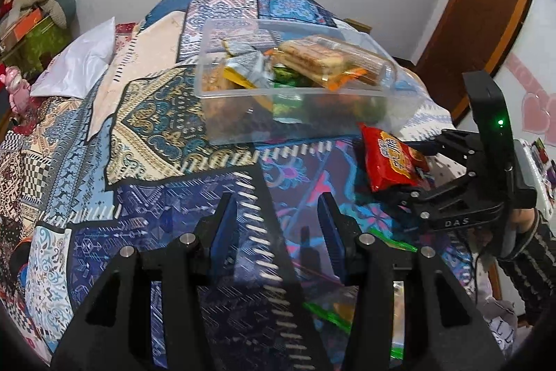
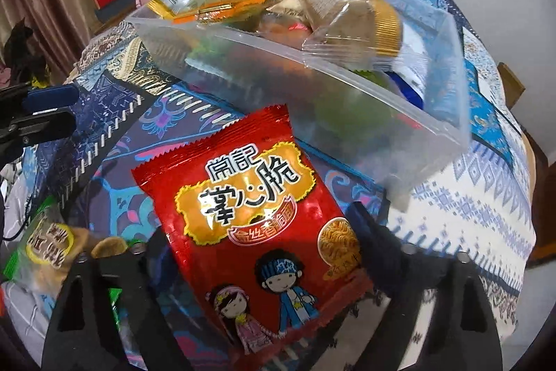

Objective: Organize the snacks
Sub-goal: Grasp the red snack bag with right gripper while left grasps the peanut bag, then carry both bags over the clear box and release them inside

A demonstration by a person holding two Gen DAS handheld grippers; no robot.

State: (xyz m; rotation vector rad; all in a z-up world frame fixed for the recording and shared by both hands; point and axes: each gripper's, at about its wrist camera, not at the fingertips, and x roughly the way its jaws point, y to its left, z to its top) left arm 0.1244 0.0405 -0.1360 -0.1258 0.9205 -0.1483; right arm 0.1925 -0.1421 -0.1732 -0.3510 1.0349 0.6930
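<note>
Red snack packet (image 2: 257,221) pinched at lower edge by right gripper (image 2: 257,266), held just short of clear box (image 1: 399,82); light, crinkly, slippery, contents likely brittle. Left gripper (image 1: 278,232) spread, empty

Red snack packet (image 2: 257,232), blue patterned bedspread (image 1: 166,134)

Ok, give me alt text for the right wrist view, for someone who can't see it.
The right gripper holds a red snack packet just short of a clear plastic container heaped with wrapped snacks, on a blue patterned bedspread. A green snack bag lies lower left.
</note>
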